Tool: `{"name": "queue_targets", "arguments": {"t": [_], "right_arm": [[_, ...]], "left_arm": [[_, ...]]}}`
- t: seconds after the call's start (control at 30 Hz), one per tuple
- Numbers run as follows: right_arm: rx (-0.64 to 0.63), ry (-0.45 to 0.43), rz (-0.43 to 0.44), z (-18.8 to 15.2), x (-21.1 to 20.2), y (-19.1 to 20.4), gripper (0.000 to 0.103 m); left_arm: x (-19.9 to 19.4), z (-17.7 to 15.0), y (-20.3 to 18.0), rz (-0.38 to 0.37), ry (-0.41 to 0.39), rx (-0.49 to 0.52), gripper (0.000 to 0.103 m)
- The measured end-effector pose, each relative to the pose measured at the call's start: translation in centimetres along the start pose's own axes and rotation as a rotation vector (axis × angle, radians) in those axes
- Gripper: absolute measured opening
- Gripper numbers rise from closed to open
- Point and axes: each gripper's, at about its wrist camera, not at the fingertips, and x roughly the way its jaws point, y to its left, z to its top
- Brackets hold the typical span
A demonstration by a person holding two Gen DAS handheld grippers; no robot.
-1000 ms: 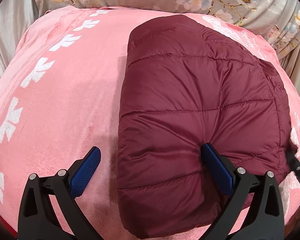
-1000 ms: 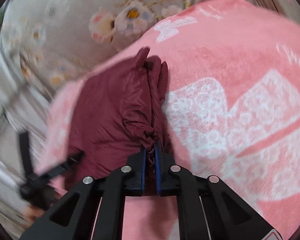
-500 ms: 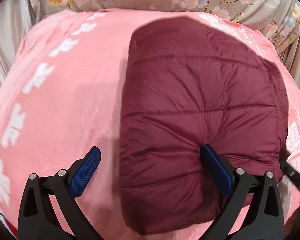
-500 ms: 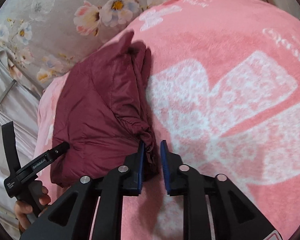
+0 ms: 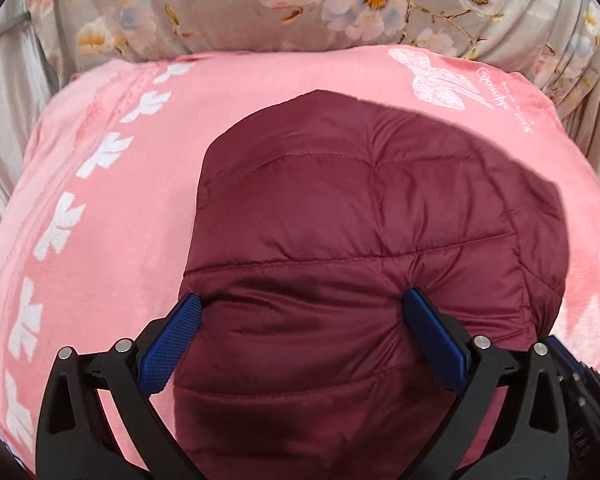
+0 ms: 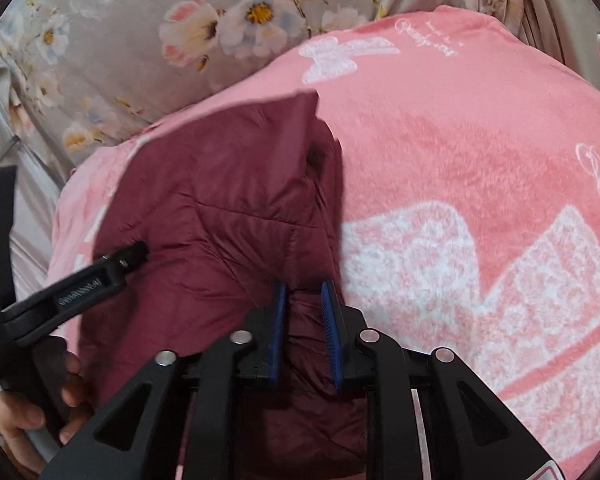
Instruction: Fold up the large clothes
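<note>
A maroon quilted puffer jacket (image 5: 360,216) lies folded in a thick bundle on a pink blanket (image 5: 112,208). My left gripper (image 5: 304,312) is open wide, its blue pads straddling the jacket's near part, the right pad (image 5: 432,332) pressed into the fabric. In the right wrist view the jacket (image 6: 216,208) lies at left. My right gripper (image 6: 303,300) is partly open, its jaws around the jacket's right edge fold with a gap at each pad. The left gripper's finger (image 6: 116,264) rests on the jacket there.
The pink blanket with white butterfly prints (image 6: 480,184) covers the bed. A grey floral sheet (image 5: 340,4) hangs behind it. The person's hand (image 6: 32,412) holds the left gripper's handle at the lower left of the right wrist view.
My right gripper has opened from shut on the jacket's edge and now sits loosely around it. My left gripper has moved right and forward, so both pads now straddle the jacket.
</note>
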Motion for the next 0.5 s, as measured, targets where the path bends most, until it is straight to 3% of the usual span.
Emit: {"name": "queue_targets", "arguments": {"t": [0.07, 0.17, 0.27, 0.5], "right_arm": [[0.026, 0.001, 0.019, -0.5, 0.4, -0.9, 0.021], [0.07, 0.009, 0.041, -0.7, 0.9, -2.1, 0.035], [0.104, 0.003, 0.088, -1.2, 1.1, -3.1, 0.035], [0.058, -0.022, 0.05, -1.9, 0.9, -1.8, 0.036]], "left_arm": [[0.3, -0.4, -0.5, 0.023, -0.021, 0.023, 0.098], [0.6, -0.9, -0.9, 0.048, -0.037, 0.042, 0.098], [1.0, -1.1, -0.7, 0.047, -0.045, 0.037, 0.098], [1.3, -1.6, -1.1, 0.065, -0.069, 0.044, 0.098]]}}
